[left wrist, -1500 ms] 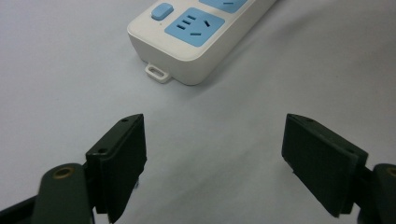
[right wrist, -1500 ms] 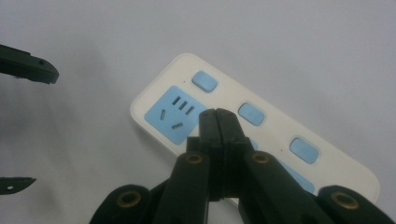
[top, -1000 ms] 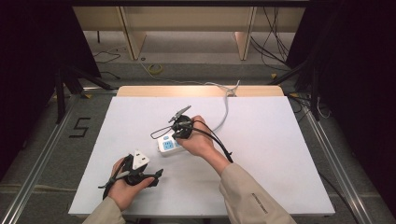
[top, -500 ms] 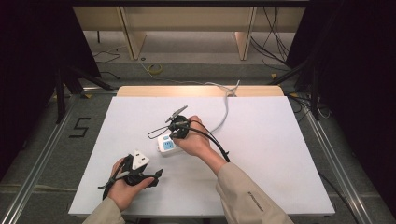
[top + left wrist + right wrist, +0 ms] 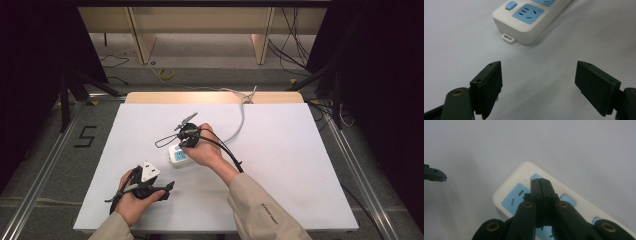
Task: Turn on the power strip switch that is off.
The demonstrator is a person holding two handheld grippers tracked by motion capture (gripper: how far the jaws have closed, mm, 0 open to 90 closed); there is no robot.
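Observation:
A white power strip (image 5: 176, 156) with blue sockets lies near the middle of the white table (image 5: 300, 165). My right gripper (image 5: 181, 146) is shut and points down at the strip's end. In the right gripper view its closed tips (image 5: 541, 182) sit over the small blue switch of the power strip (image 5: 510, 191), with nothing between them; whether they touch it I cannot tell. My left gripper (image 5: 167, 189) rests low at the table's front left, open and empty. In the left gripper view the two pads (image 5: 490, 85) stand wide apart, a short way from the strip's end (image 5: 529, 18).
The strip's white cord (image 5: 242, 117) runs to the table's far edge. A black cable (image 5: 230, 152) trails from the right gripper along the forearm. Wooden furniture legs (image 5: 142, 37) and loose wires lie on the floor beyond the table.

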